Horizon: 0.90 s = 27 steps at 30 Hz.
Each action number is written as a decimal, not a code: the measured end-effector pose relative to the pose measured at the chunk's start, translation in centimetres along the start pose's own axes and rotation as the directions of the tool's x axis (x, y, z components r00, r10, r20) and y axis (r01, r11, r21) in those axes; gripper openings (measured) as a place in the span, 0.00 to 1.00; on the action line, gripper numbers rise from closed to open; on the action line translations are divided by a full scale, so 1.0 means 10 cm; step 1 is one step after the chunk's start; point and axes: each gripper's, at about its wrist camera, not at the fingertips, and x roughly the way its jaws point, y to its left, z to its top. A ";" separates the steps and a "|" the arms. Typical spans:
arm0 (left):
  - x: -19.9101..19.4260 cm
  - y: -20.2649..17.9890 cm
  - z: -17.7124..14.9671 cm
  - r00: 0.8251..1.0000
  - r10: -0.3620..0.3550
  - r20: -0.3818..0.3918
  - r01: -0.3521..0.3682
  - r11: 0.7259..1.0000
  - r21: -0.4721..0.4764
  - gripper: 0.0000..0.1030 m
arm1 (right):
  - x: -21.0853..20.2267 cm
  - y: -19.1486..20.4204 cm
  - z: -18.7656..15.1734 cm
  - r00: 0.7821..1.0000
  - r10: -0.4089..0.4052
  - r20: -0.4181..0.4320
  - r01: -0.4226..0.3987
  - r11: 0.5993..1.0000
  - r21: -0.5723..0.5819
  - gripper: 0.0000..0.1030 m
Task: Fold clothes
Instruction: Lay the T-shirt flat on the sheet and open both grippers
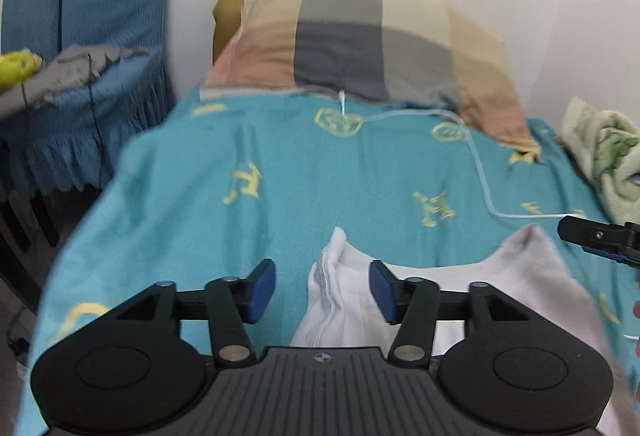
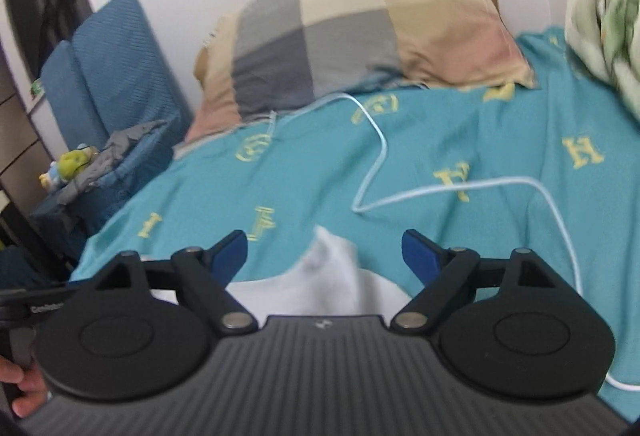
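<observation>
both tongs, left (image 1: 322,286) and right (image 2: 325,256), gape apart.

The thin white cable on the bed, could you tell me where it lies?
The thin white cable snakes across the turquoise bedsheet, between the checked pillow and the white garment.

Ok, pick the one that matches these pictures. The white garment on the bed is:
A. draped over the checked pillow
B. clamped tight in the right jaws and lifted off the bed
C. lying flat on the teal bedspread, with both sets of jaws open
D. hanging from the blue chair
C: the white garment lies on the teal bedspread, and the left gripper and right gripper both stand open, pads clear of the cloth.
</observation>
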 end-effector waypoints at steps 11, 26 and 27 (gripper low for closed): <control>-2.19 -0.25 -0.42 0.993 -0.021 0.118 0.017 0.999 0.037 0.60 | -1.86 0.54 -0.35 0.997 0.044 0.070 -0.039 0.997 -0.066 0.83; -3.90 -0.32 -1.86 0.997 -0.042 0.069 0.044 0.998 -0.039 0.62 | -3.89 0.80 -1.40 0.992 0.044 0.118 -0.038 0.998 -0.051 0.83; -3.92 -0.29 -1.91 0.997 -0.046 0.061 0.050 0.997 -0.064 0.62 | -3.95 0.78 -1.49 0.992 0.041 0.115 -0.035 0.998 -0.049 0.83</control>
